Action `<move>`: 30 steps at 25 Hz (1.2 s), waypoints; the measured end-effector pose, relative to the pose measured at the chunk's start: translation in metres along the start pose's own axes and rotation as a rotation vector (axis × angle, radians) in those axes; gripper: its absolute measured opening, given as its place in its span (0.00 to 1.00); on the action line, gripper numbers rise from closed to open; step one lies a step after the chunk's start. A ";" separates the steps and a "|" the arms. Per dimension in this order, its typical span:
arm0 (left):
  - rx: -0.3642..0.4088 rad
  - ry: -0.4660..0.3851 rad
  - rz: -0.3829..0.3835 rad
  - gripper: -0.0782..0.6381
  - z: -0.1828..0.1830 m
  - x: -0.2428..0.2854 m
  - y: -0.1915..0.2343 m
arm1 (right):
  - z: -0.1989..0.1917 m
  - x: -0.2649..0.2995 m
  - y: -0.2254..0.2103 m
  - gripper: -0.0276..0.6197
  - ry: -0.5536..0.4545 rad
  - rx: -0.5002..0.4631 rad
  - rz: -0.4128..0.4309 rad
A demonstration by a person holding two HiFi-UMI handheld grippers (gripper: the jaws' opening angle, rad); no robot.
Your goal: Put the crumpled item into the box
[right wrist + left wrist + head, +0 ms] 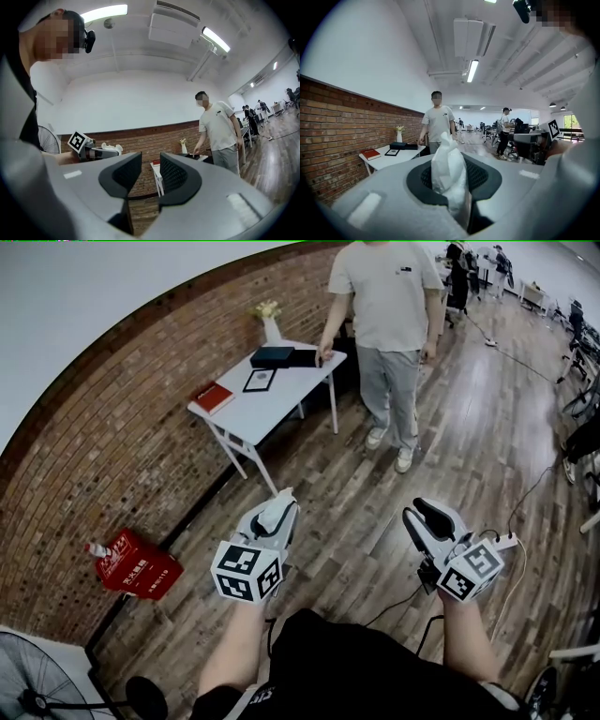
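Note:
A crumpled white item (pixel 449 173) stands up between the pads of my left gripper (pixel 450 180), which is shut on it. In the head view the left gripper (pixel 277 504) is raised over the wooden floor with the white item (pixel 275 513) at its tip. My right gripper (pixel 424 515) is held to its right, and its jaws (pixel 150 176) stand apart with nothing between them. A black box (pixel 272 356) lies on the white table (pixel 281 399) ahead by the brick wall. A red carton (pixel 139 565) sits on the floor at the left.
A person (pixel 394 324) stands beside the table's far end. The table also carries a red book (pixel 214 397), a small frame (pixel 260 380) and a white vase (pixel 270 326). A fan (pixel 37 681) stands at the near left. Cables (pixel 525 493) run over the floor.

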State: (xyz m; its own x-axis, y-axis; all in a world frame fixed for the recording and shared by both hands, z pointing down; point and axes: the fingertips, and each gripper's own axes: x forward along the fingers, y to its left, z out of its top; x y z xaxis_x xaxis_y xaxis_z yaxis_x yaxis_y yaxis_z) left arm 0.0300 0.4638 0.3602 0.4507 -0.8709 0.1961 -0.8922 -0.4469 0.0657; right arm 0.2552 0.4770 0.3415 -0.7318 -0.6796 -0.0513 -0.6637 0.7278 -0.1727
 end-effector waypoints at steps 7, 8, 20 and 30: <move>-0.030 0.016 -0.017 0.21 -0.009 0.033 0.015 | -0.013 0.027 -0.004 0.36 0.043 -0.009 0.074; -0.034 0.017 -0.022 0.21 -0.010 0.038 0.019 | -0.014 0.034 -0.006 0.38 0.049 -0.015 0.078; -0.039 -0.001 -0.058 0.21 0.005 0.122 0.126 | -0.011 0.165 -0.052 0.44 0.066 -0.035 0.041; -0.080 -0.013 -0.064 0.21 0.008 0.155 0.218 | -0.017 0.279 -0.058 0.29 0.090 -0.036 0.029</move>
State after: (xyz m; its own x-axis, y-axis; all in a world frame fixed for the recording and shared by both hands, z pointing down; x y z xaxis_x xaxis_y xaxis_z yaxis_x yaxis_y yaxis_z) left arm -0.0943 0.2301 0.3971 0.5071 -0.8437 0.1763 -0.8606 -0.4846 0.1562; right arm 0.0871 0.2471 0.3539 -0.7605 -0.6485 0.0333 -0.6462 0.7508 -0.1367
